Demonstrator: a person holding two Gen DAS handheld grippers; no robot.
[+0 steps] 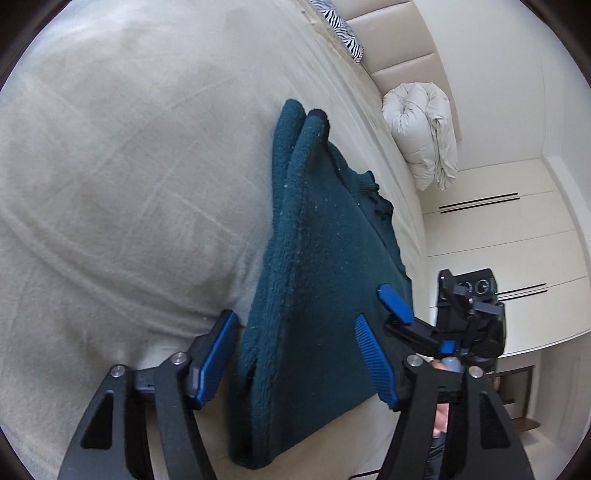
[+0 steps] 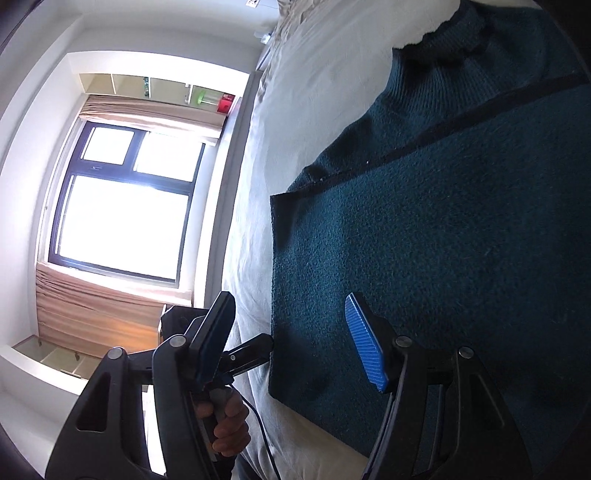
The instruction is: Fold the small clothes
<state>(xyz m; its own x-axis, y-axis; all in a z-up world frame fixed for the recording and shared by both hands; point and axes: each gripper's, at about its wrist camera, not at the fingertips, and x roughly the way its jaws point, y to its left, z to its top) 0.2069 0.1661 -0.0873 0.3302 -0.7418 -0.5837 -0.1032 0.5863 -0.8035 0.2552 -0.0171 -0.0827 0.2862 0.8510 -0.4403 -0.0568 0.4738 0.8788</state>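
Observation:
A dark teal fleece garment lies folded on the bed's beige sheet. My left gripper is open, low over the garment's near end. The thick folded edge sits between its blue pads without being pinched. At the garment's right side is my right gripper, showing one of its blue pads over the fleece. In the right wrist view the garment fills the right half. My right gripper stands open astride its near corner. One of the left gripper's fingers shows behind, held by a hand.
A rolled pale duvet and a zebra-print pillow lie at the far end by the padded headboard. White wardrobe doors stand to the right. A bright window with curtains lies beyond the bed's edge.

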